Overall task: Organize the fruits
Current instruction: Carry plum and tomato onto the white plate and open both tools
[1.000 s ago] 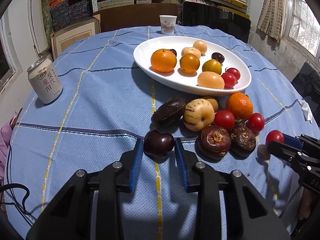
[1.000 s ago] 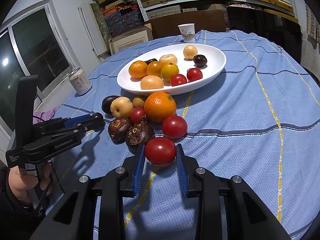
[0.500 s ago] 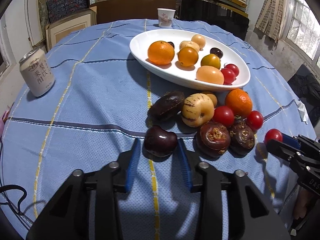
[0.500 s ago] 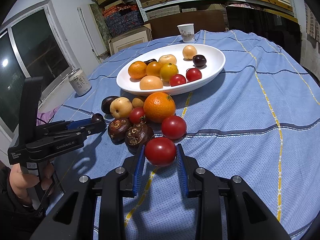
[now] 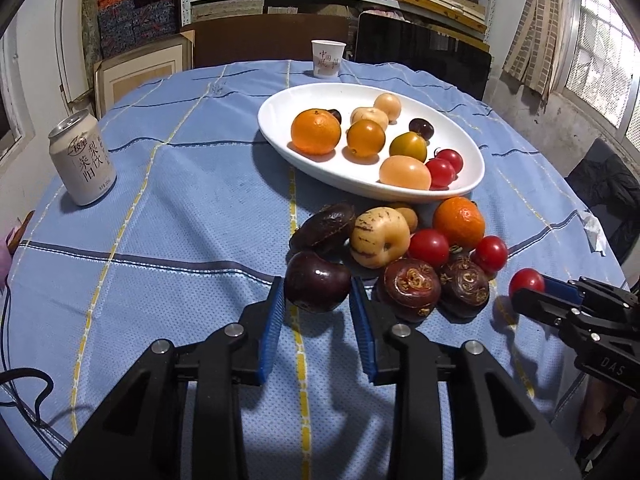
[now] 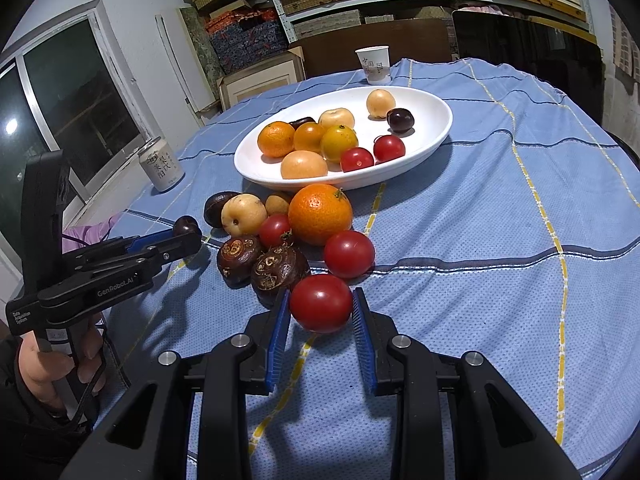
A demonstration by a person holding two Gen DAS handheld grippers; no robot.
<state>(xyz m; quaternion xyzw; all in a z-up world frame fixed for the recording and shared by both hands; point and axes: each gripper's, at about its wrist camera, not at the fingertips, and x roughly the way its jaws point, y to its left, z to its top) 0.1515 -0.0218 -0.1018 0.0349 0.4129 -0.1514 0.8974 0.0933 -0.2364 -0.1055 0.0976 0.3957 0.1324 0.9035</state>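
Note:
My left gripper (image 5: 316, 285) is shut on a dark purple plum (image 5: 316, 276), held just above the blue cloth at the near left of the loose fruit pile. My right gripper (image 6: 321, 300) is shut on a red tomato (image 6: 320, 312) at the pile's near right. Each gripper shows in the other's view: the right gripper (image 5: 532, 294) with its tomato (image 5: 525, 279), the left gripper (image 6: 188, 238) with its plum (image 6: 186, 223). A white oval plate (image 5: 276, 136) beyond the pile holds several fruits. An orange (image 6: 319, 213), tomatoes, a yellow fruit (image 5: 379, 237) and dark fruits lie loose.
A drink can (image 5: 82, 160) stands at the table's left and a paper cup (image 5: 327, 59) at the far edge. Shelves, framed boards and dark chair backs ring the round table. A person's hand (image 6: 48, 372) grips the left gripper's handle.
The left gripper has shifted slightly with the plum still in it. The right gripper and its tomato have kept still.

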